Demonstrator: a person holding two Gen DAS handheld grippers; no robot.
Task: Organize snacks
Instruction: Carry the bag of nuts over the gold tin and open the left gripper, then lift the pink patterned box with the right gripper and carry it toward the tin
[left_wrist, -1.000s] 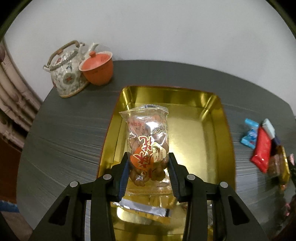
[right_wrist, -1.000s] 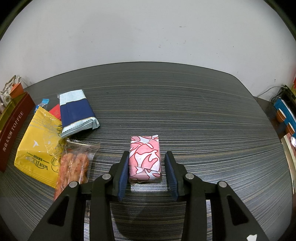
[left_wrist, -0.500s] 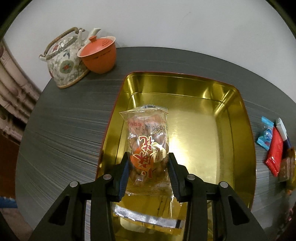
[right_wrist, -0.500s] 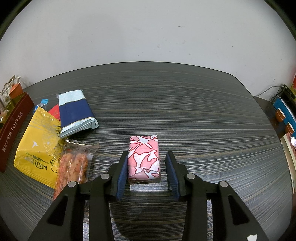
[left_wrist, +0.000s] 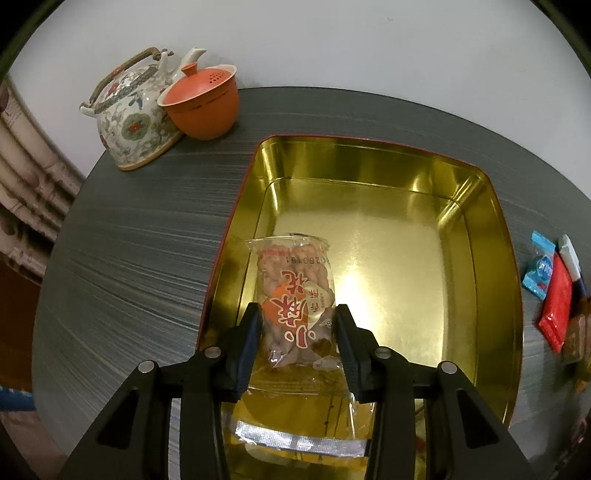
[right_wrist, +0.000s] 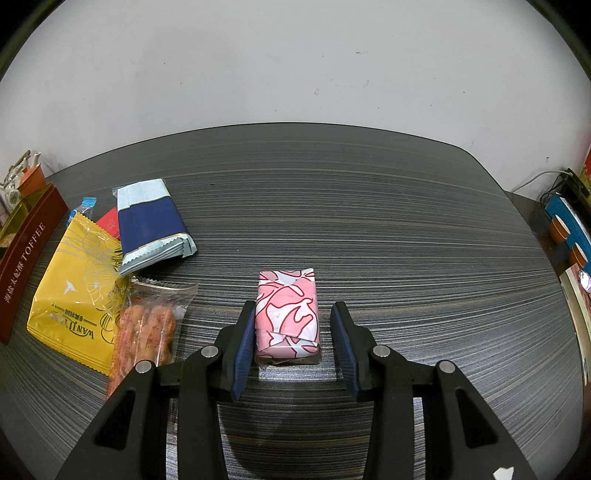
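My left gripper (left_wrist: 296, 325) holds a clear packet of brown twisted snacks (left_wrist: 295, 291) with red print, low over the near left part of an open gold tin (left_wrist: 369, 147). Its pads still touch the packet's sides while the jaws are opening. The packet's near end overlaps a second packet with a silver seal (left_wrist: 295, 439) lying in the tin. In the right wrist view a pink and white wrapped block (right_wrist: 288, 314) lies on the dark striped table between the fingers of my right gripper (right_wrist: 293, 325). That gripper is open, with a gap at the right pad.
A flowered teapot (left_wrist: 129, 118) and an orange lidded cup (left_wrist: 201, 105) stand behind the tin. Loose snacks lie left of the pink block: a yellow bag (right_wrist: 74, 302), navy and pale blue packets (right_wrist: 147, 225), a clear packet of orange sticks (right_wrist: 147, 332). The tin's red side (right_wrist: 26, 273) reads TOFFEE.
My left gripper has tipped further down and carried the clear packet lower into the tin. The right gripper's fingers stand slightly wider around the pink block, which has not moved.
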